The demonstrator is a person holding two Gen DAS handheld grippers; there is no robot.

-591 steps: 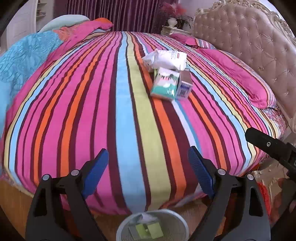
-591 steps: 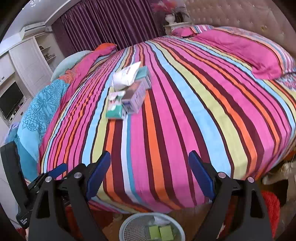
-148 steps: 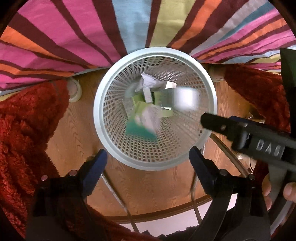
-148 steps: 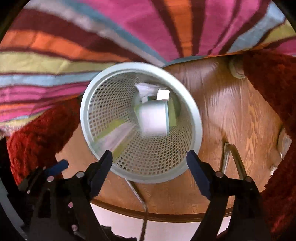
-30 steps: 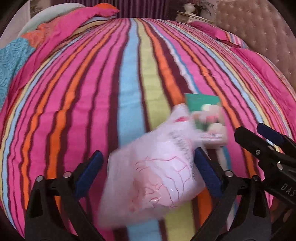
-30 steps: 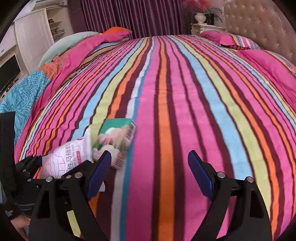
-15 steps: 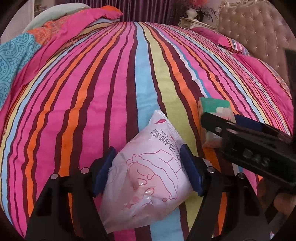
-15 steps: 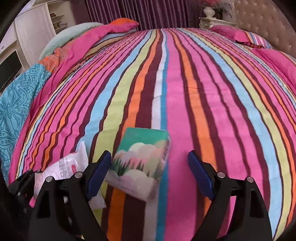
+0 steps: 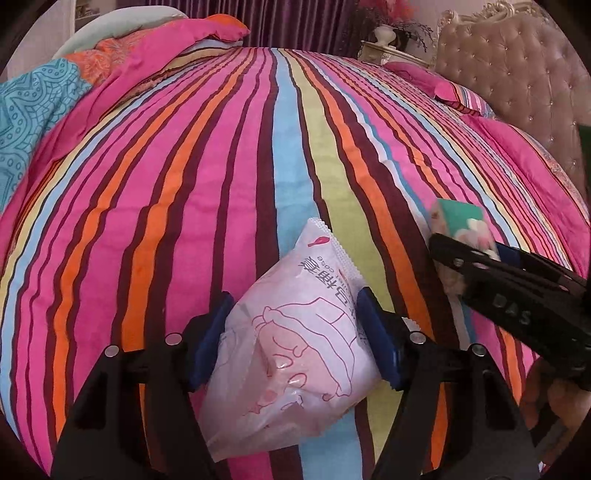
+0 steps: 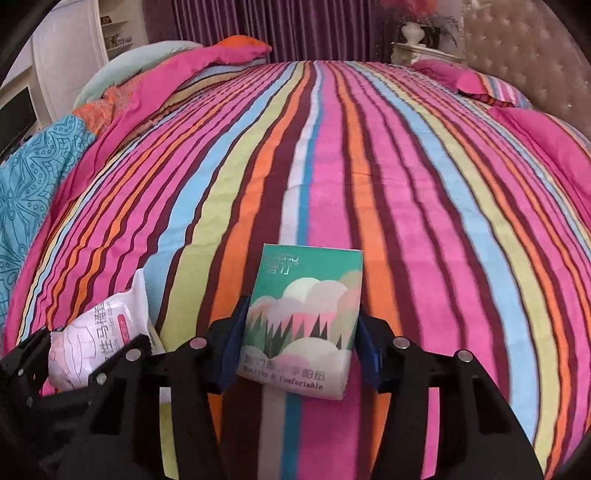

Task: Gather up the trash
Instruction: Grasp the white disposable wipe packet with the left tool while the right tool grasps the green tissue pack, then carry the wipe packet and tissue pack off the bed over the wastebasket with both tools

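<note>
My left gripper [image 9: 295, 332] is shut on a pale pink plastic packet [image 9: 295, 354] printed with red line drawings, held over the striped bedspread [image 9: 184, 184]. My right gripper [image 10: 301, 336] is shut on a green tissue pack [image 10: 306, 317] with clouds and trees on it. In the left wrist view the tissue pack [image 9: 461, 221] and the right gripper show at the right. In the right wrist view the pink packet [image 10: 99, 343] and the left gripper show at the lower left. The waste basket is out of view.
A tufted headboard [image 9: 517, 92] and pink pillows [image 10: 480, 85] lie to the right. A blue and pink quilt [image 9: 37, 103] is bunched at the far left. A nightstand with a vase [image 10: 413, 33] and purple curtains [image 10: 277, 22] stand behind the bed.
Both grippers have closed: the left on the pink packet, the right on the green tissue pack, which now sits centred between its fingers.
</note>
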